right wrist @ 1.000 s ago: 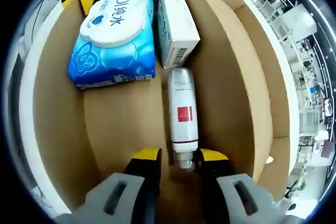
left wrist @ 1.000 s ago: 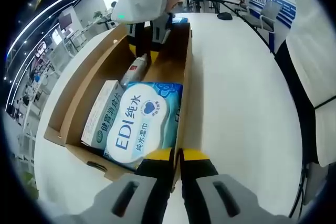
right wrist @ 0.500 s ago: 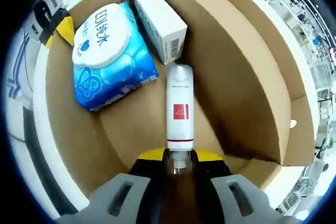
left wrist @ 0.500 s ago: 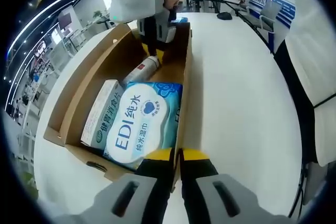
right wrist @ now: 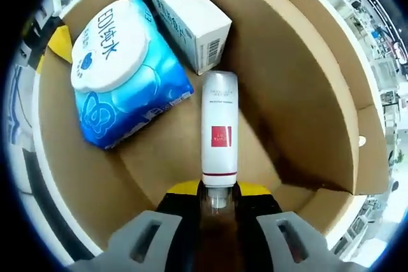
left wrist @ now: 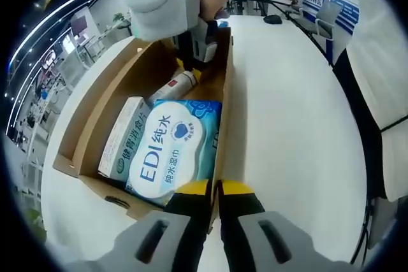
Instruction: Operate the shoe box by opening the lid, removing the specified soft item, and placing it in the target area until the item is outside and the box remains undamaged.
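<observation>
Inside the open shoe box (right wrist: 299,93): right gripper (right wrist: 217,190) clamped on the cap end of a white bottle (right wrist: 219,128) with a red label. Beside it, blue "EDI" wipes pack (right wrist: 118,71) and a white carton (right wrist: 188,20). Left gripper (left wrist: 215,189) pinching the box wall.

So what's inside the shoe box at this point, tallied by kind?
Blue wet-wipes pack: 1
White carton: 1
White bottle with red label: 1, its cap end held in the right gripper
Total: 3
</observation>
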### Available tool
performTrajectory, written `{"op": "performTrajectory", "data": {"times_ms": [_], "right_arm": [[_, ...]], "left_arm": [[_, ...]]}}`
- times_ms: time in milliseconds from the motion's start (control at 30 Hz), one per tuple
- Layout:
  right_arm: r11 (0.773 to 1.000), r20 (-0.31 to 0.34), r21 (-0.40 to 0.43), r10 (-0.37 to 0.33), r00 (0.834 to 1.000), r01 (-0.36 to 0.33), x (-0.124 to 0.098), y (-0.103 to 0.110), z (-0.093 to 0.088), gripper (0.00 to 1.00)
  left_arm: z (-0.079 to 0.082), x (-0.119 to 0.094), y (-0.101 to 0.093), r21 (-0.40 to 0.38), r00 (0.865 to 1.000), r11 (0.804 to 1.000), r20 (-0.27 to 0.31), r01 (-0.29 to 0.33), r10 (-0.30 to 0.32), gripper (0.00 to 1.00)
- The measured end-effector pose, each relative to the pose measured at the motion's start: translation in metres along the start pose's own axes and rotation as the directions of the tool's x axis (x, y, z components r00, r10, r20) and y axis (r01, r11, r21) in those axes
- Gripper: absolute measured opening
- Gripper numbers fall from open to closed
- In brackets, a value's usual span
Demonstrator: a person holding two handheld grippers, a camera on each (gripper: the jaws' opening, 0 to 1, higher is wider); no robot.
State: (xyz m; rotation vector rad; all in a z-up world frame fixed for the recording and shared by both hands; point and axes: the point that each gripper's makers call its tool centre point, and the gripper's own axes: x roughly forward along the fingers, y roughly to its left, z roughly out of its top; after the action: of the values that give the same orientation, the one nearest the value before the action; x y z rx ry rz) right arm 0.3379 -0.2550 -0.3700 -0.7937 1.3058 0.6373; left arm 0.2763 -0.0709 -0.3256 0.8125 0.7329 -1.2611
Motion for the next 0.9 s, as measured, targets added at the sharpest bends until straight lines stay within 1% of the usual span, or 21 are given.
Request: {"op": "performTrajectory", "data": {"times_ms": [33,67,133,167,267,300,333,500,533,567,633,733,800,900], "right_arm": [[1.000,-0.001,0.000,0.002,1.000,-0.002,0.0001,0.0000,0.0000,0.18],[0.999,0.001,-0.050,0.013,1.000,-0.013,0.0004,0.0006,0.0011,0.18],[0.998,0.003,-0.067,0.012,1.000,-0.012,0.0001,0.0022,0.0013,0.18],[0.995,-0.001,-0.096,0.010,1.000,-0.010,0.0002,0.0024,0.0016,0.18],[0.997,-0.015,-0.076,0.012,1.000,-0.013,0.0010,0.0016,0.0020,0.18],[0.999,-0.019,-0.046,0.018,1.000,-0.018,0.0009,0.0012,0.0013,0.18],[0.999,-0.018,-0.037,0.024,1.000,-0.024,0.0010,0.0007,0.0010,0.18],[0.997,-0.020,-0.051,0.049,0.999,-0.050,0.0023,0.0014,0.0008,0.18],[0.996,-0.020,-0.072,0.054,0.998,-0.055,0.0025,0.0015,0.0015,0.18],[0.992,-0.017,-0.115,0.054,0.998,-0.056,0.0025,0.0018,0.0020,0.18],[0.993,-0.019,-0.104,0.052,0.998,-0.054,0.0027,0.0022,0.0015,0.18],[0.991,-0.025,-0.118,0.068,0.997,-0.070,0.0033,0.0017,0.0020,0.18],[0.991,-0.025,-0.098,0.088,0.996,-0.090,0.0038,0.0008,0.0017,0.18],[0.992,-0.034,-0.078,0.095,0.995,-0.098,0.0036,0.0013,0.0020,0.18]], "left_arm": [[0.0000,-0.0001,-0.0001,0.000,1.000,1.000,0.000,0.000,0.000,0.04],[0.0003,-0.0004,-0.0003,0.000,1.000,1.000,0.000,0.001,-0.001,0.04],[0.0002,-0.0005,-0.0002,-0.001,1.000,1.000,0.000,0.001,-0.001,0.04],[0.0001,-0.0005,-0.0001,-0.001,1.000,1.000,-0.001,0.001,-0.001,0.04],[0.0002,-0.0001,-0.0005,-0.001,1.000,1.000,0.000,0.002,-0.002,0.04],[0.0003,0.0000,-0.0005,0.000,1.000,1.000,0.001,0.002,-0.002,0.04],[0.0005,-0.0002,-0.0008,-0.001,1.000,1.000,0.001,0.002,-0.002,0.04],[0.0003,0.0004,-0.0005,-0.002,1.000,1.000,0.001,0.001,-0.001,0.04],[0.0003,0.0004,-0.0005,-0.002,1.000,1.000,0.000,0.001,-0.001,0.04],[0.0004,0.0004,-0.0005,-0.002,1.000,1.000,0.000,0.001,-0.001,0.04],[0.0005,0.0005,-0.0003,-0.003,1.000,1.000,0.000,0.001,-0.001,0.04],[0.0004,0.0010,-0.0001,-0.004,1.000,1.000,-0.001,0.001,-0.001,0.04],[0.0006,0.0007,-0.0001,-0.004,1.000,1.000,0.000,0.002,-0.002,0.04],[0.0007,0.0008,0.0002,-0.006,1.000,1.000,-0.001,0.002,-0.002,0.04]]}}
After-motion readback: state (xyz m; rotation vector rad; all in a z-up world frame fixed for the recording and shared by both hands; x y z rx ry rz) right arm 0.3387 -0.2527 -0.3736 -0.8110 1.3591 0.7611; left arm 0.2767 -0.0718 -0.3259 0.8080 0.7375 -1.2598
